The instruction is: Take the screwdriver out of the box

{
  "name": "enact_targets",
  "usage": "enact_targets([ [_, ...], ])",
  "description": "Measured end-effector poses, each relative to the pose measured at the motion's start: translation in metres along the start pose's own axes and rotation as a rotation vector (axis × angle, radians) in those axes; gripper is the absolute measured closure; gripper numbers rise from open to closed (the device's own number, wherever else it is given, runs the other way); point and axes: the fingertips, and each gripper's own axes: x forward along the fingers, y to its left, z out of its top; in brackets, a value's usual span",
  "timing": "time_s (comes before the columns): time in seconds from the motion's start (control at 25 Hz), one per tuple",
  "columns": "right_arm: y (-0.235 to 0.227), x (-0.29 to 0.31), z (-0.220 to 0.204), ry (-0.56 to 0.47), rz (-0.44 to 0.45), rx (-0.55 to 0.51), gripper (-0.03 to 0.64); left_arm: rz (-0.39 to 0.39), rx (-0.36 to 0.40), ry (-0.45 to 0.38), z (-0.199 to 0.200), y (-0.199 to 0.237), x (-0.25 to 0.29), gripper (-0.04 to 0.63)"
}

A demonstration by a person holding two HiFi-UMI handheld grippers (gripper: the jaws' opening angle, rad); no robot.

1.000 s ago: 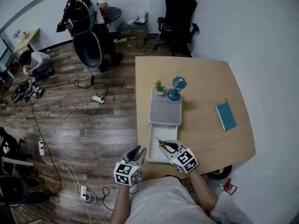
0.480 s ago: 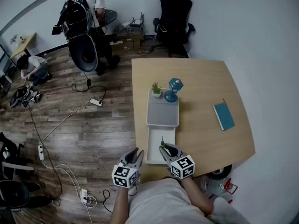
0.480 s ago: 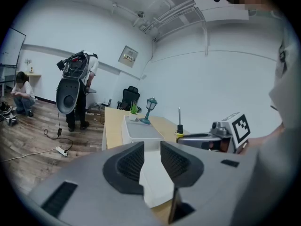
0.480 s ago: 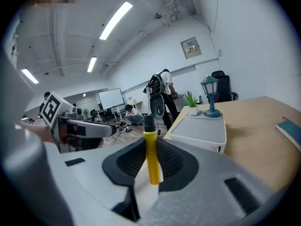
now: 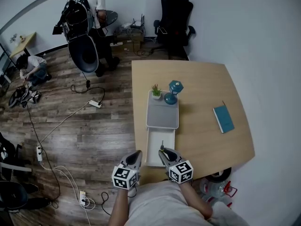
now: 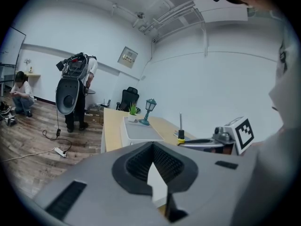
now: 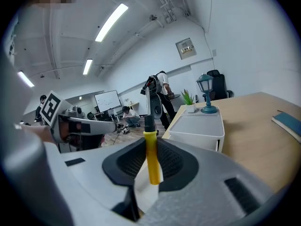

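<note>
The table (image 5: 202,126) is smooth, matt pale wood; the floor (image 5: 84,126) darker, grainy wooden planks. The screwdriver (image 7: 151,157) has a glossy yellow plastic handle and metal shaft. The box (image 5: 162,112) looks matt white plastic.

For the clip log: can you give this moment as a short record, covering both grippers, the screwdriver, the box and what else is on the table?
right gripper: shut on screwdriver, yellow handle between the fingers, shaft pointing up
left gripper: fingers have just closed, nothing between them; left of the drawer
box: white, on table, drawer pulled out
on box: plant, lamp
also on table: notebook
task state: screwdriver out of the box, held over the drawer's near end
</note>
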Motion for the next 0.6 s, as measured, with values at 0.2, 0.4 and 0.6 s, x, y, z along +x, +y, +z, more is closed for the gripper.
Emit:
enact_targets([
  [0.2, -0.0017, -0.0026, 0.0038, -0.016, -0.004, 0.005, 0.538, -0.013, 0.001, 0.002, -0.0028, -0.0020, -0.0040, 0.591],
  [0.4, -0.0069, -0.0036, 0.0032, -0.028, -0.013, 0.041, 0.538, -0.020, 0.002, -0.014, -0.0007, -0.0035, -0.0045, 0.591],
  [0.6, -0.0081, -0.0064, 0.0016, -0.041, -0.016, 0.072, 0.538, -0.022, 0.003, -0.013, -0.0026, -0.0053, -0.0059, 0.591],
])
